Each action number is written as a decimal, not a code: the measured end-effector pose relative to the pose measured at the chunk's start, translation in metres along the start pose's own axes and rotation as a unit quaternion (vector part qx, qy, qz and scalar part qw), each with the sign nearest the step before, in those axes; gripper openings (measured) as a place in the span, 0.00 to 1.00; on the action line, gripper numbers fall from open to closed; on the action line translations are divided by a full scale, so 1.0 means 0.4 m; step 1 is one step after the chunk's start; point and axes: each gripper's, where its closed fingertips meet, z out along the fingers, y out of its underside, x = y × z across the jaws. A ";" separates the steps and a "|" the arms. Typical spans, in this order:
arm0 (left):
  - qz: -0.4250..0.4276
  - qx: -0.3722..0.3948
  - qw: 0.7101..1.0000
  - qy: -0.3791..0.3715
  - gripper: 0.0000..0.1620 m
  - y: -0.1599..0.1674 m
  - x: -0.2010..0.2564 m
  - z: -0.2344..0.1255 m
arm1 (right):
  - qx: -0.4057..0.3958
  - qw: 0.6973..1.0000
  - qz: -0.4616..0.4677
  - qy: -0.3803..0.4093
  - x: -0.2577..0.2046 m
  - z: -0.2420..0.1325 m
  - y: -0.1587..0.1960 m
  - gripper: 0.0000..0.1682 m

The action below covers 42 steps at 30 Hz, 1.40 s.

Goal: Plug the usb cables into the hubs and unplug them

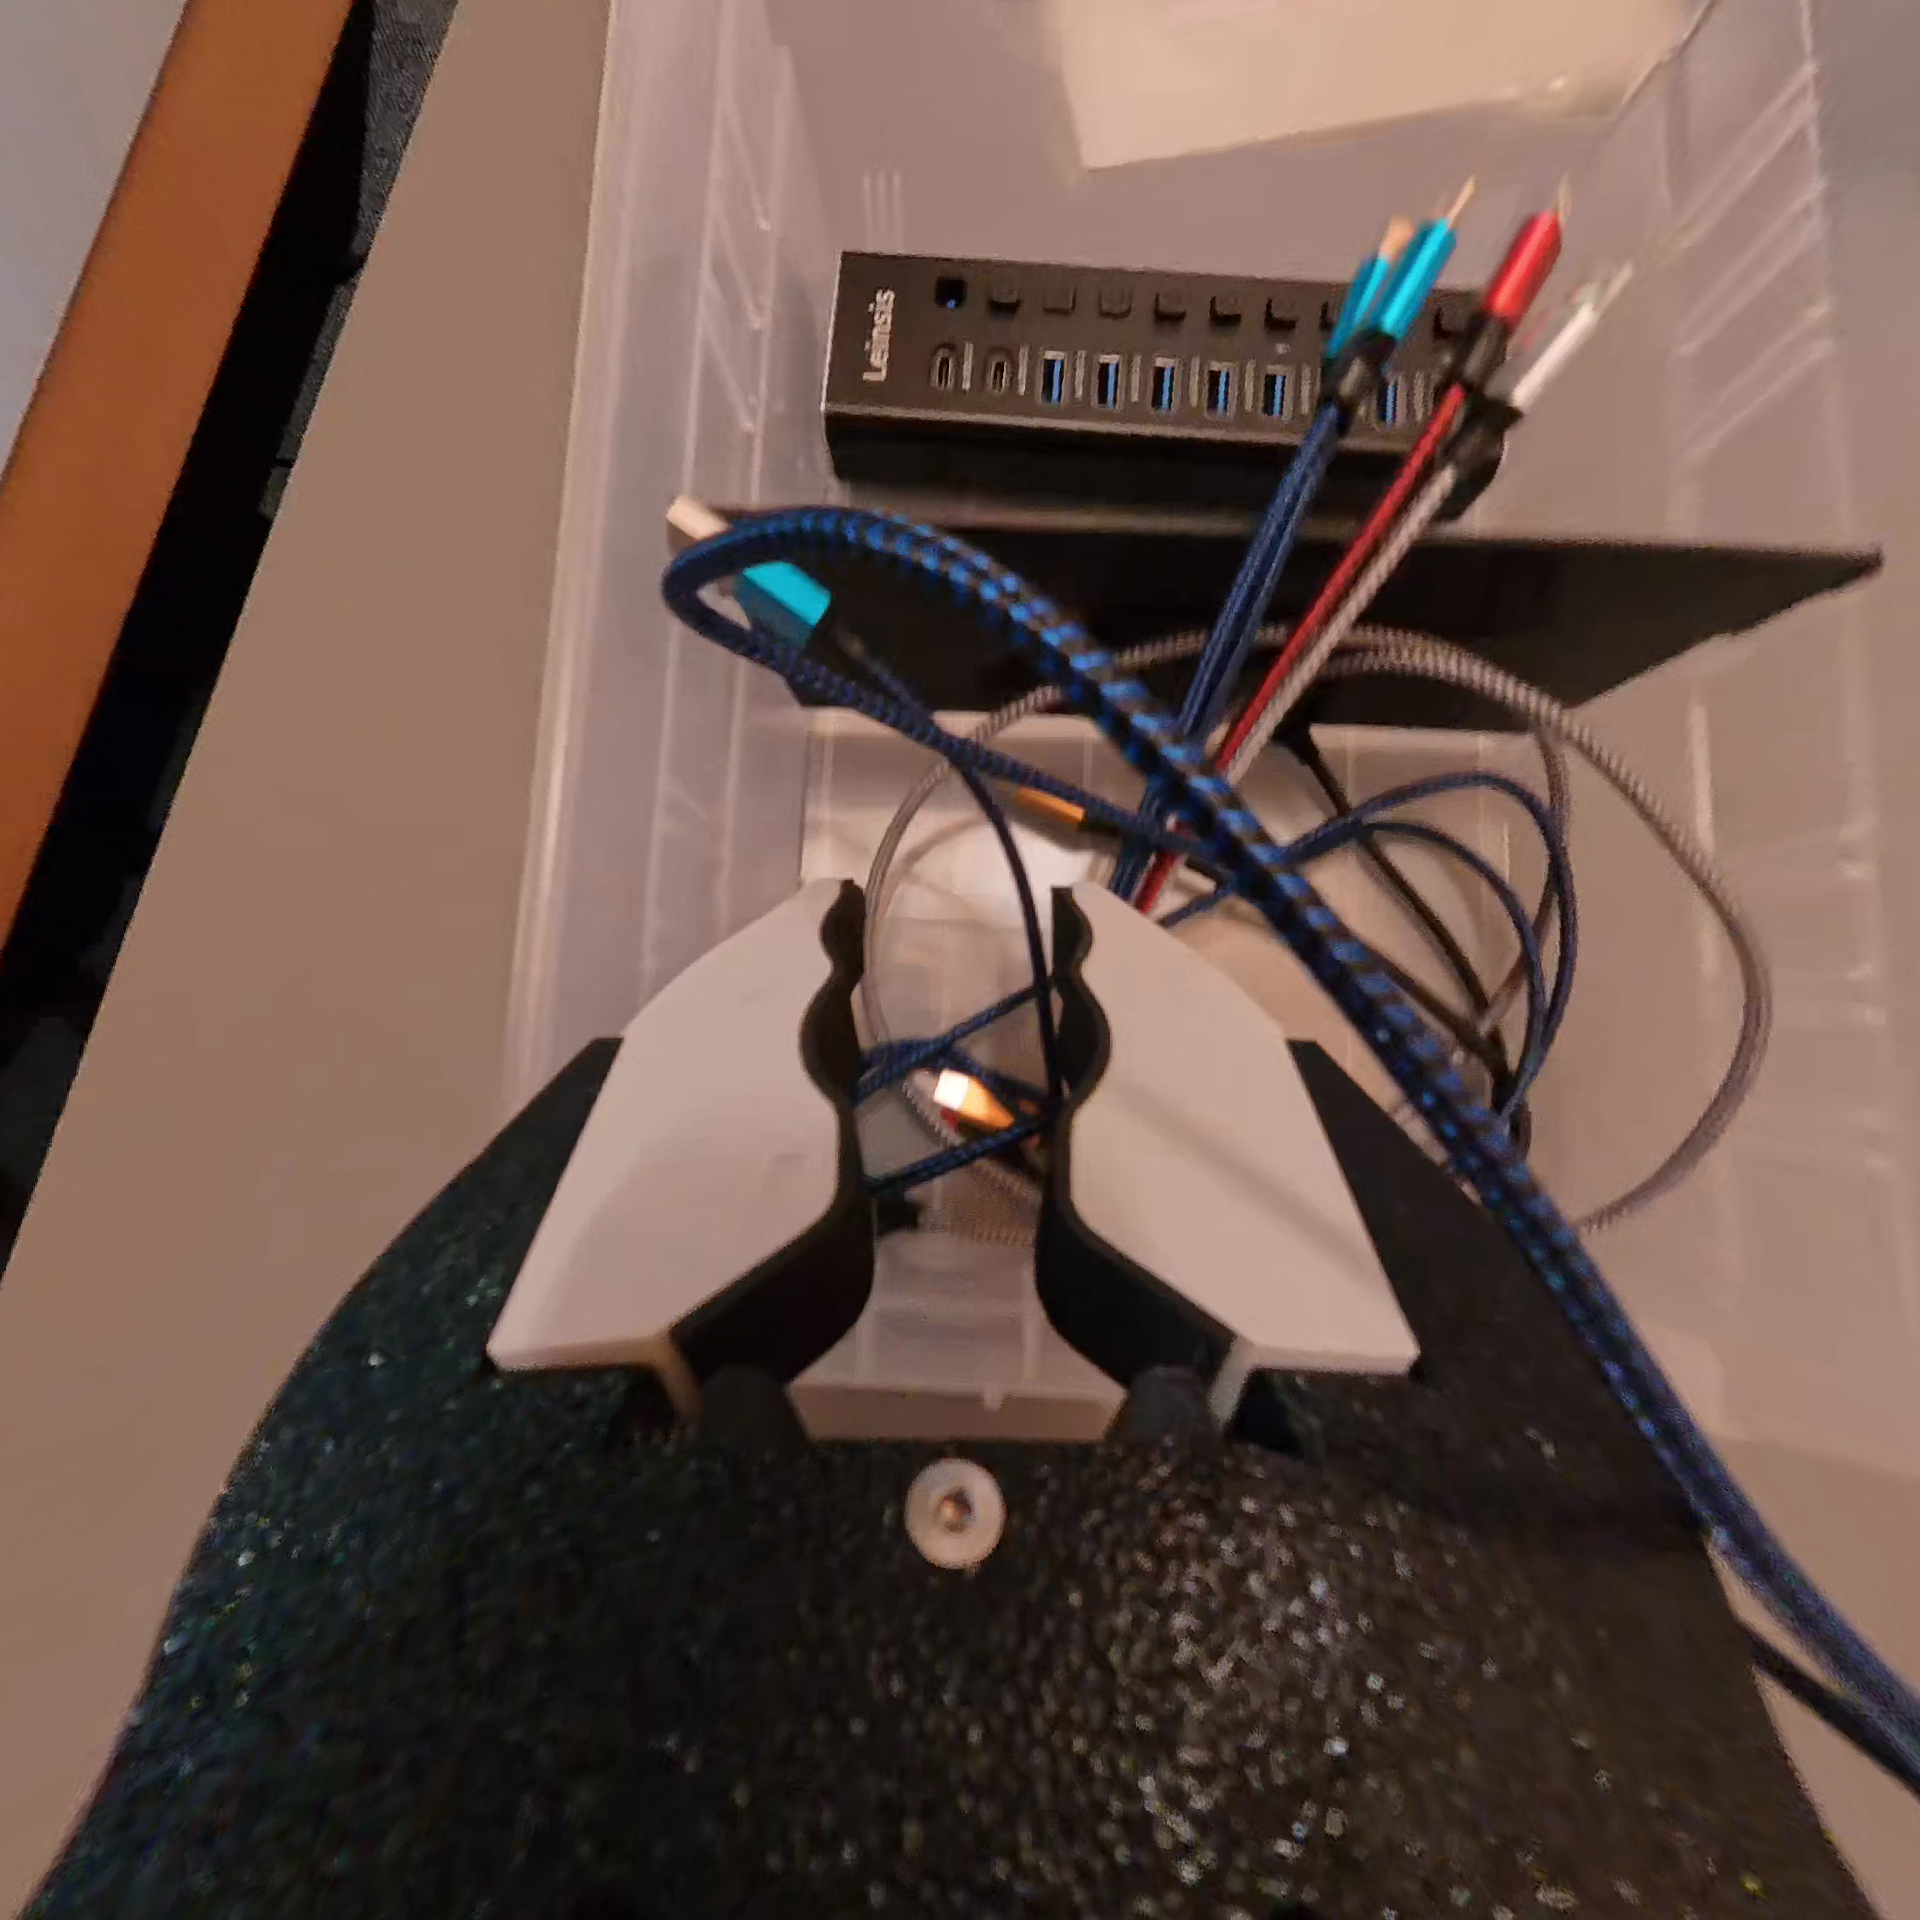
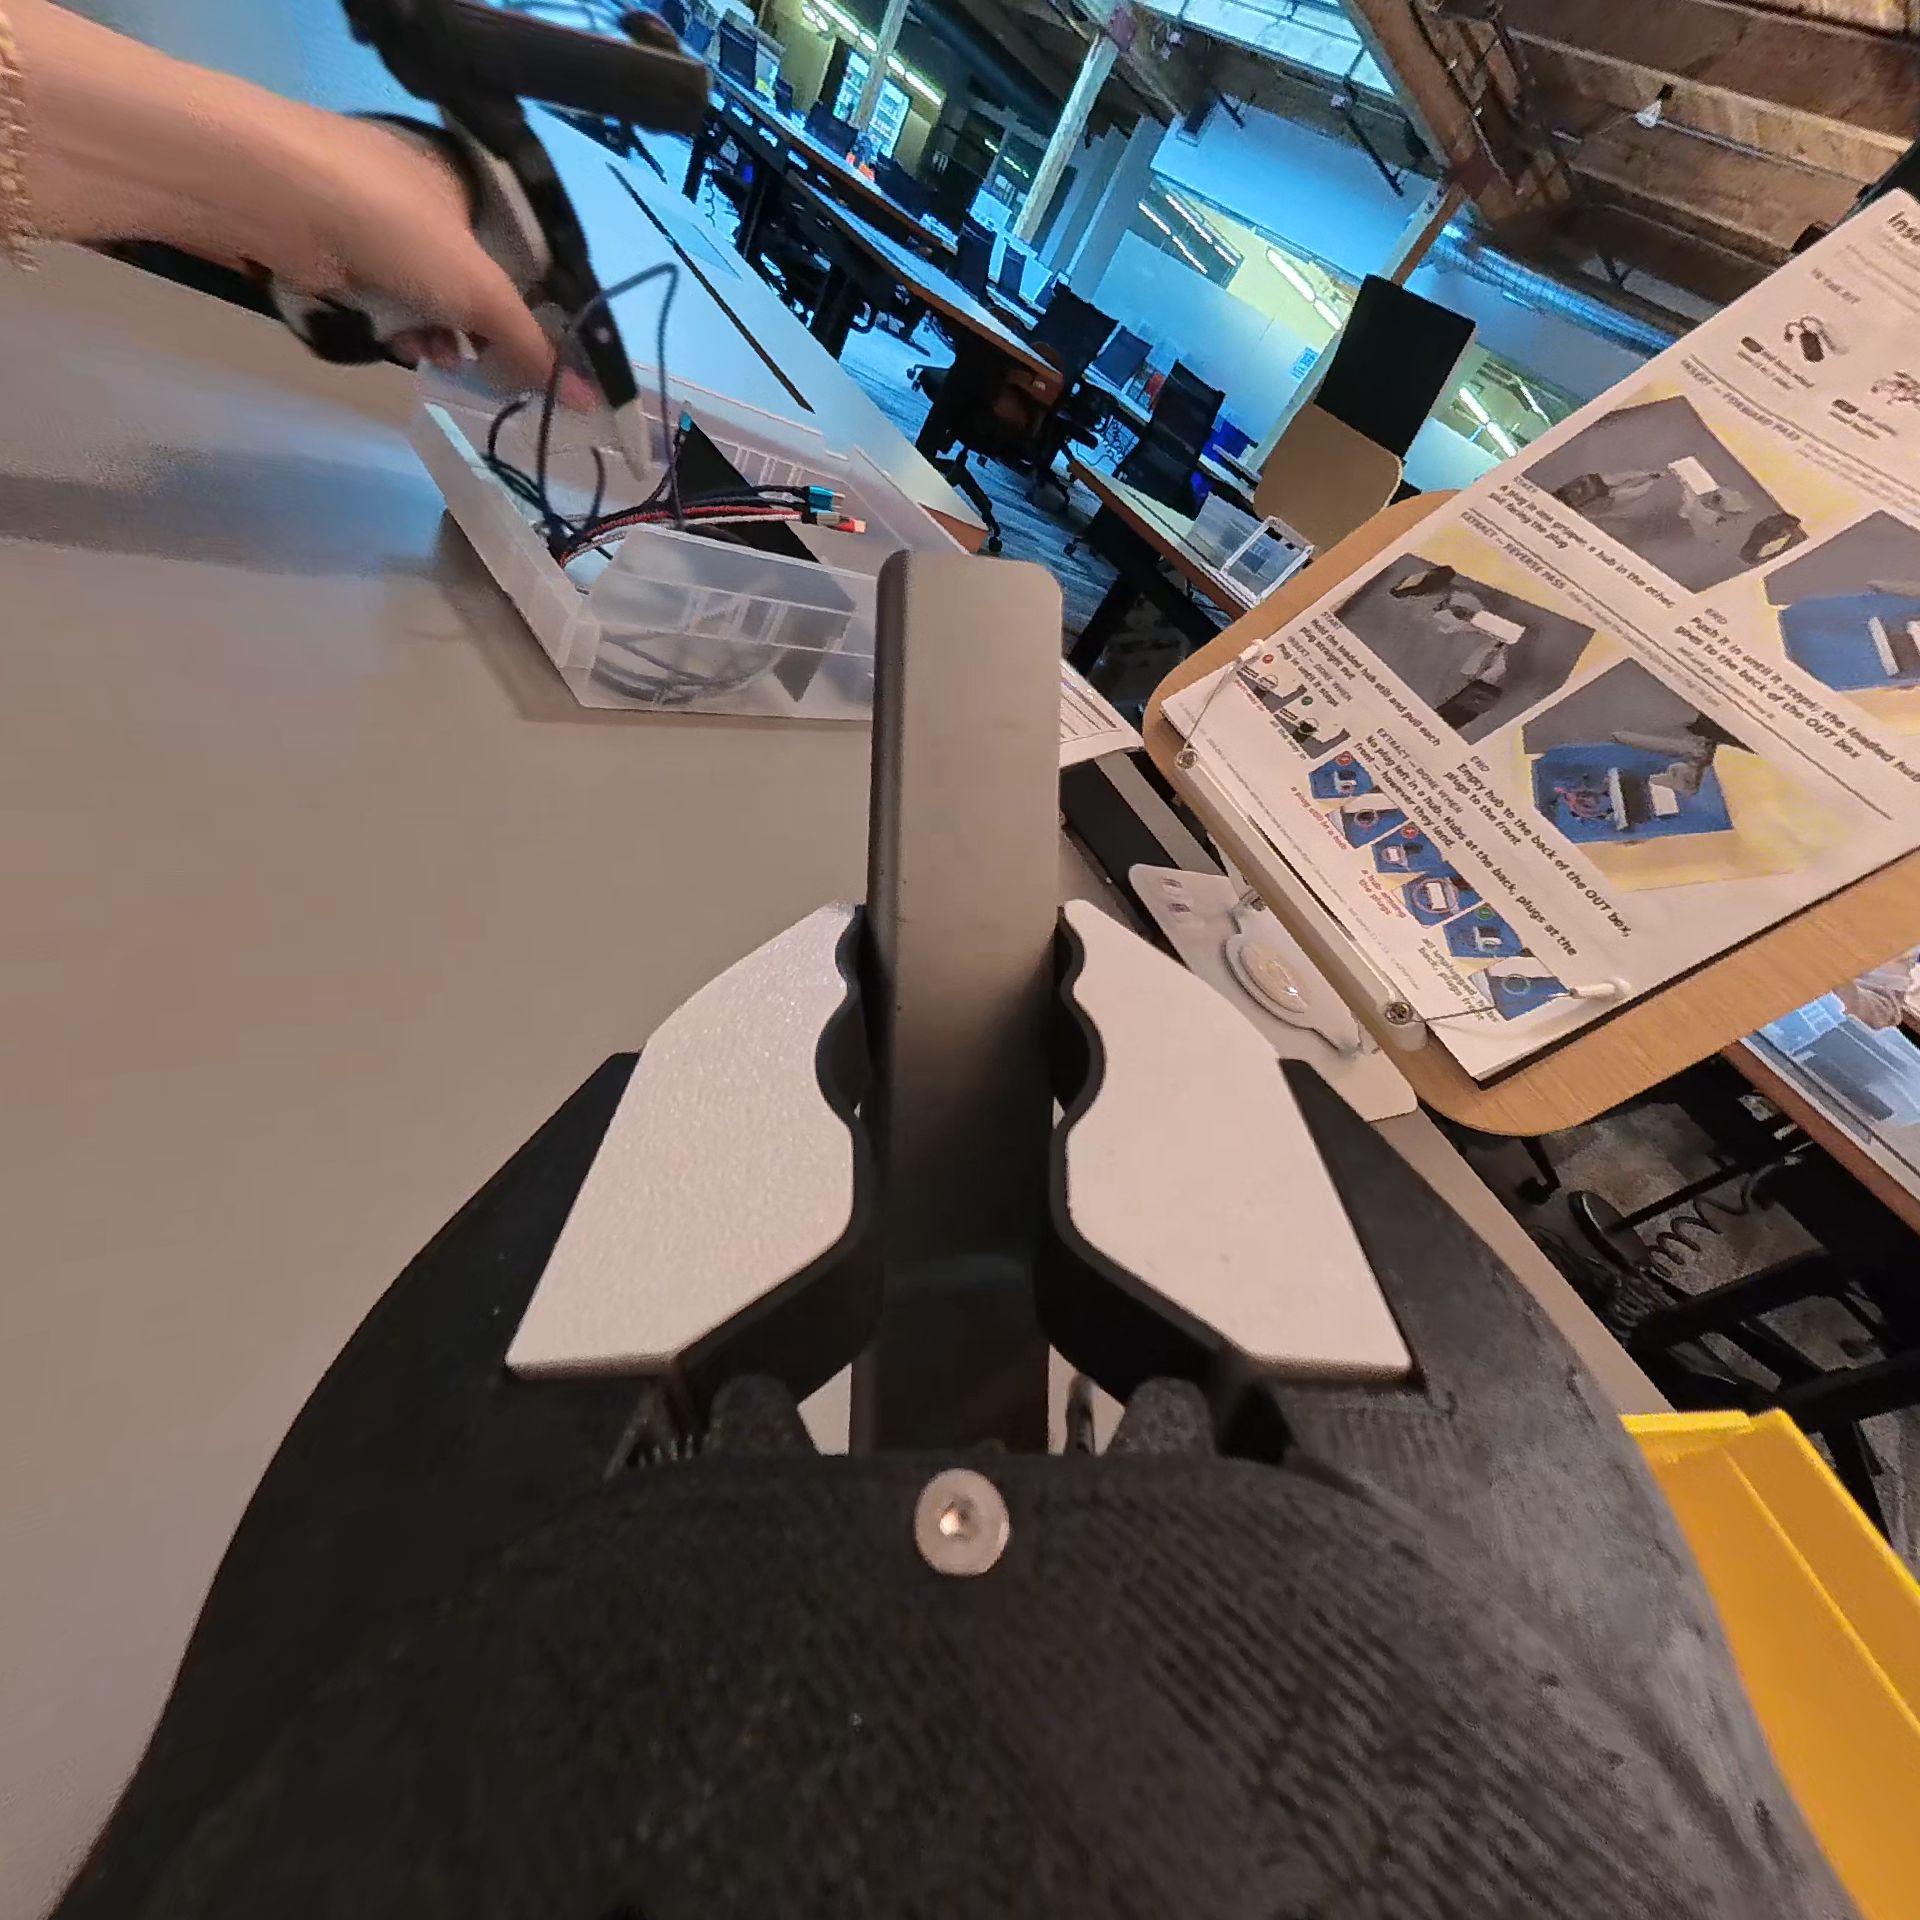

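Hub's [image 1: 1143, 358] right ports behind cable plugs [image 1: 1397, 286]; left gripper [image 2: 634, 447] motion-blurred, far off.

The hub [image 1: 1143, 364] is black with blue ports, and the thick cable [image 1: 1195, 769] has a blue and black woven pattern. Other plugs are teal [image 1: 1392, 286], red [image 1: 1522, 265] and orange [image 1: 966, 1099]. The tongs [image 2: 961, 925] are white and black, the counter [image 2: 312, 883] grey, and the bin [image 2: 1808, 1579] yellow.

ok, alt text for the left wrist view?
The open left gripper hovers over a tangle of braided USB cables in a clear plastic bin. Behind them a black multi-port hub lies with a bundle of blue, red and silver plugs sticking up in front of its right end.
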 end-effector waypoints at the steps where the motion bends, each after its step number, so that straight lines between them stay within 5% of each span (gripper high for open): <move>1: -0.008 -0.001 1.000 -0.001 0.20 -0.013 0.001 0.015 | -0.002 1.000 -0.002 -0.002 -0.003 0.001 0.001 0.19; 8: -0.064 -0.058 0.996 0.023 0.25 -0.034 -0.004 0.102 | 0.000 1.000 -0.009 -0.002 -0.003 -0.006 -0.010 0.19; 10: -0.070 -0.061 0.995 0.035 0.19 -0.037 0.002 0.109 | -0.003 1.000 -0.010 0.000 -0.001 -0.005 -0.005 0.19; 11: -0.063 -0.063 0.995 0.047 0.04 -0.035 0.008 0.112 | -0.005 1.000 -0.010 0.000 0.000 -0.005 -0.003 0.19; 12: -0.056 -0.061 0.995 0.059 0.00 -0.034 0.015 0.109 | -0.006 1.000 -0.010 0.001 0.001 -0.004 -0.001 0.19; 16: 0.006 0.020 0.997 0.068 0.00 -0.080 0.038 0.030 | -0.012 1.000 -0.015 0.003 0.002 -0.007 0.003 0.19; 23: 0.171 0.256 0.951 -0.026 0.00 -0.275 0.048 -0.353 | -0.013 1.000 -0.007 0.008 0.014 -0.011 0.015 0.19; 26: 0.196 0.356 0.910 -0.077 0.00 -0.361 0.047 -0.577 | -0.010 1.000 -0.005 0.011 0.018 -0.015 0.011 0.19; 35: 0.217 0.602 0.767 -0.047 0.00 -0.474 0.154 -1.259 | -0.005 1.000 -0.010 0.026 0.037 -0.037 -0.004 0.19; 39: 0.260 0.591 0.759 0.080 0.00 -0.466 0.260 -1.387 | 0.003 0.999 -0.015 0.034 0.046 -0.051 -0.021 0.19; 42: 0.364 0.487 0.768 0.203 0.00 -0.378 0.400 -1.325 | 0.010 0.999 -0.020 0.039 0.048 -0.064 -0.043 0.19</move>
